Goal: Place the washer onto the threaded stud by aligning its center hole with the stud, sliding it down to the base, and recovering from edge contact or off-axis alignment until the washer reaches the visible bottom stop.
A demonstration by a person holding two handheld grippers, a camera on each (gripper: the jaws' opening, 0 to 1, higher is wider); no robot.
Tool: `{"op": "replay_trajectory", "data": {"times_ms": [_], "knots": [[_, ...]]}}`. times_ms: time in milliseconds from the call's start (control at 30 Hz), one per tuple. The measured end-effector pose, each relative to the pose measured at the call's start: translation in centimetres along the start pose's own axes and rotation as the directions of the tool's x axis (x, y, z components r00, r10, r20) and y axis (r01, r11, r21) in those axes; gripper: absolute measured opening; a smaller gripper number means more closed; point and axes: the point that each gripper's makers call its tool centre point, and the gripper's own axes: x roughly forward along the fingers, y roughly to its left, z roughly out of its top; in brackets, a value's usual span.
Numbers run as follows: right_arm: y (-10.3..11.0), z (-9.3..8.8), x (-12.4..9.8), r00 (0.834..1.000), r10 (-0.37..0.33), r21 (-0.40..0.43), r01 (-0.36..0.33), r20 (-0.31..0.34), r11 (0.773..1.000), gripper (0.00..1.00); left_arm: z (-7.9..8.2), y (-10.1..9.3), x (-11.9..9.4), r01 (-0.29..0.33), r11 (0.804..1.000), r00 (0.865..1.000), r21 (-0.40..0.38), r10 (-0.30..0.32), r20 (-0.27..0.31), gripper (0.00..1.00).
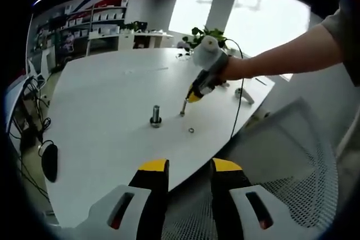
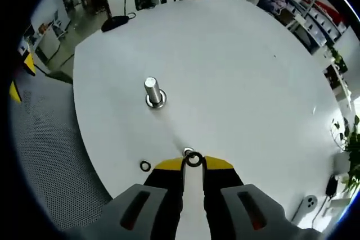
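No text, label, brand, number or sign can be read in either view. The shelves (image 1: 104, 18) at the back of the room carry boxes, but any print on them is too small and blurred to make out.

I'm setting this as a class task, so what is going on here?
A person's right hand-held gripper is shut on a washer just above the white table, short of the upright threaded stud. A second washer lies loose on the table. The left hand-held gripper hangs open near the table's edge, holding nothing.
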Motion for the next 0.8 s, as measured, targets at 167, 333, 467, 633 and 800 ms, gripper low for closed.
{"op": "replay_trajectory", "data": {"times_ms": [167,333,467,633,800], "knots": [[0.1,-0.1,0.3,1.000,0.006,-0.014,-0.007,-0.012,1.000,0.14,0.0,0.0,0.0,-0.001,1.000,1.000,0.000,0.001,0.000,0.27],[-0.1,0.1,0.6,1.000,0.010,-0.019,-0.010,-0.015,1.000,0.14,0.0,0.0,0.0,-0.003,1.000,1.000,-0.002,0.003,0.000,0.27],[0.0,0.1,0.9,1.000,0.017,-0.026,-0.017,-0.023,1.000,0.14,0.0,0.1,0.0,-0.007,1.000,1.000,-0.005,0.007,0.001,0.27],[0.1,-0.2,1.8,0.998,0.031,-0.051,-0.033,-0.054,0.998,0.14,0.0,0.1,0.0,-0.004,1.000,1.000,-0.005,0.004,-0.001,0.27],[0.3,-0.6,3.2,0.996,0.045,-0.052,-0.050,-0.083,0.997,0.14,0.0,0.2,0.0,-0.008,1.000,1.000,-0.010,0.008,-0.003,0.27]]}}
